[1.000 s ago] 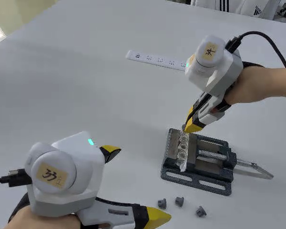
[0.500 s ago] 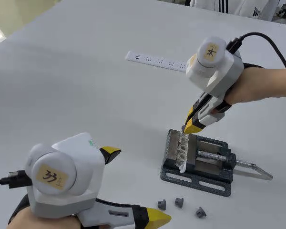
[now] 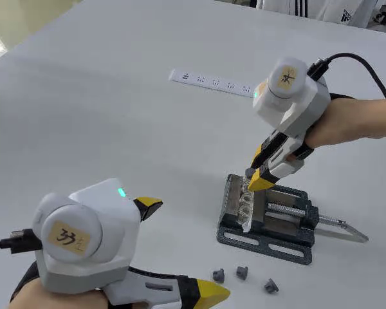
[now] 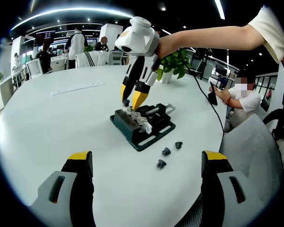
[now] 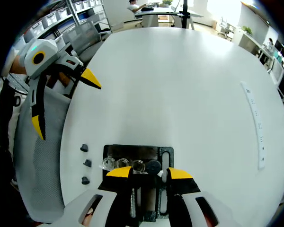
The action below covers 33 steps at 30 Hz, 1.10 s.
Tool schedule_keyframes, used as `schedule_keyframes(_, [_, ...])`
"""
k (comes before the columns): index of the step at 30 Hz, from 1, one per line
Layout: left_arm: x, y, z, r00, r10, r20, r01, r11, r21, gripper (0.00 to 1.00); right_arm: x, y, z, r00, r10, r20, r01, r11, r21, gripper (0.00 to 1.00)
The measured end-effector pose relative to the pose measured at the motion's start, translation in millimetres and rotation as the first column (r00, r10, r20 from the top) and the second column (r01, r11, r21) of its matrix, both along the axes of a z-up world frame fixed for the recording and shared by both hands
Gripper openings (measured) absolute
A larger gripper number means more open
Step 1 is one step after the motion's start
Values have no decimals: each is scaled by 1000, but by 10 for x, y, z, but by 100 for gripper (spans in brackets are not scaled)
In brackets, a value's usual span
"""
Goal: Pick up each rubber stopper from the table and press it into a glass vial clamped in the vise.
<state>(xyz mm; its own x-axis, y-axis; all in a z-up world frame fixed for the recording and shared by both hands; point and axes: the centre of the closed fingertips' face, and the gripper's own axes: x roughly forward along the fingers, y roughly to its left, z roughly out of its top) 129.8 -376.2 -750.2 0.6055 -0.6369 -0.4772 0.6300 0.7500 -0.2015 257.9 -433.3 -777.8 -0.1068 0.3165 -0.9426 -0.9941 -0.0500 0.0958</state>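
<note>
Right tongs (image 3: 260, 175): poised over vise (image 3: 289, 232), jaws narrowly apart, cannot tell whether gripping. Dark rubber stopper (image 5: 153, 165): just beyond the right tongs' tips, at the end of the row of glass vials (image 5: 123, 164) clamped there. Left tongs (image 4: 146, 155): released, jaws wide, well short of the vise. Three loose stoppers (image 3: 242, 273): on tabletop (image 3: 103, 116) ahead of left tongs, before the vise

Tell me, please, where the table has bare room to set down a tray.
The wide stretch left of the vise, between the power strip and the left gripper, is bare. It is crowded at the vise, under the right gripper, and at the three stoppers.
</note>
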Motion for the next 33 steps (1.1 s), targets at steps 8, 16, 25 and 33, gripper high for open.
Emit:
schedule_keyframes(8, [9, 6, 23, 1000, 5, 4, -5, 1000, -5, 95, 28, -1, 116, 1000, 24, 18, -25, 1000, 3, 24])
schedule_keyframes(16, [17, -6, 23, 1000, 2, 6, -2, 1000, -5, 95, 27, 6, 212, 999, 45, 25, -45, 999, 1, 13])
schedule_keyframes(25, [16, 6, 16, 1000, 5, 3, -5, 1000, -6, 95, 35, 11, 190, 998, 58, 14, -58, 998, -6, 1])
schedule_keyframes(33, [14, 10, 4, 1000, 7, 1, -7, 1000, -7, 95, 49, 7, 176, 999, 53, 8, -53, 999, -9, 0])
